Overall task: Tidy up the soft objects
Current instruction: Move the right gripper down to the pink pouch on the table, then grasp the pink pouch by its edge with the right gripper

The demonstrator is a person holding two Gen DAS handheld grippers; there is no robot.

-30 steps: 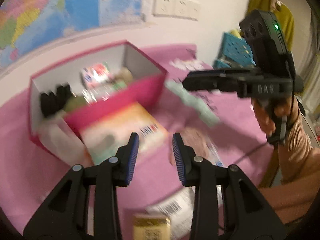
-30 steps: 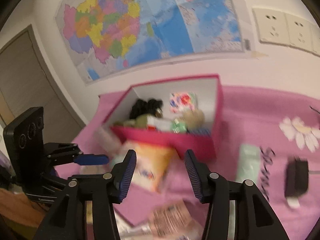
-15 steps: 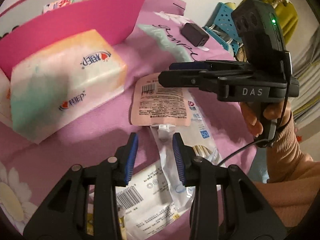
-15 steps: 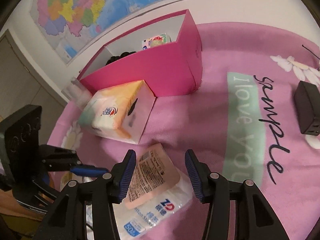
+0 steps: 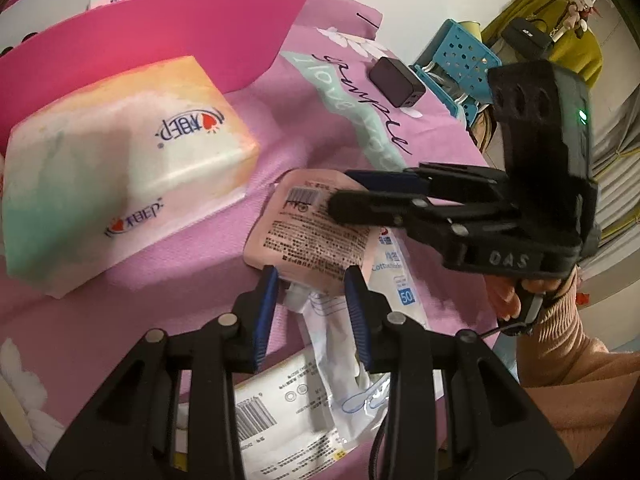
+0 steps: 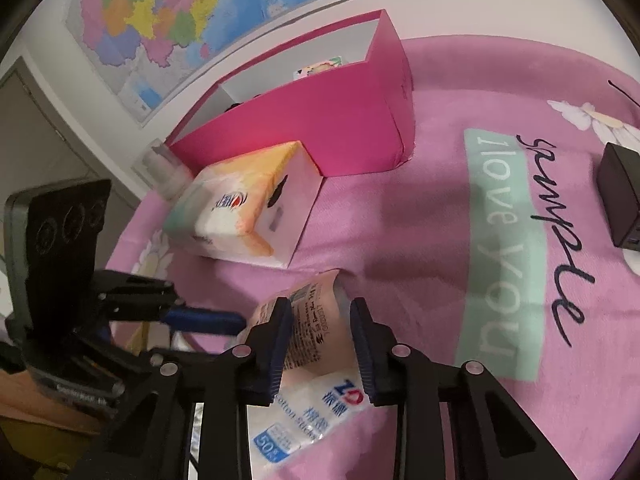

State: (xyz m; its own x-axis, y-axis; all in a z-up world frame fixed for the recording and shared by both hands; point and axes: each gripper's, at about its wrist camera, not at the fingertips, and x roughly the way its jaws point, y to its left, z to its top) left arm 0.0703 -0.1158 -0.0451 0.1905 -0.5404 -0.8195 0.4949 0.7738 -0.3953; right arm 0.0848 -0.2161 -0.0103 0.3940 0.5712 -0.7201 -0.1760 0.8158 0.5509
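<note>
Pink pouch (image 6: 316, 332): a flat, soft spouted sachet with barcode and fine print, lying on the pink cloth (image 6: 420, 216) atop a cotton-swab packet (image 6: 320, 408), at 6 o'clock in the right wrist view. Right gripper (image 6: 320, 340) straddles the pouch's upper edge, its jaws closing with the pouch between them; whether the pads press yet cannot be told. Left gripper (image 5: 310, 308) stands narrowly parted over the pouch's spout (image 5: 296, 296), holding nothing visible. Tissue pack (image 6: 244, 204) sits at 11 o'clock, touching the magenta box (image 6: 320, 128) behind it. Open cloth runs toward 2 o'clock, up to the black adapter (image 6: 620, 196) at the right edge.
</note>
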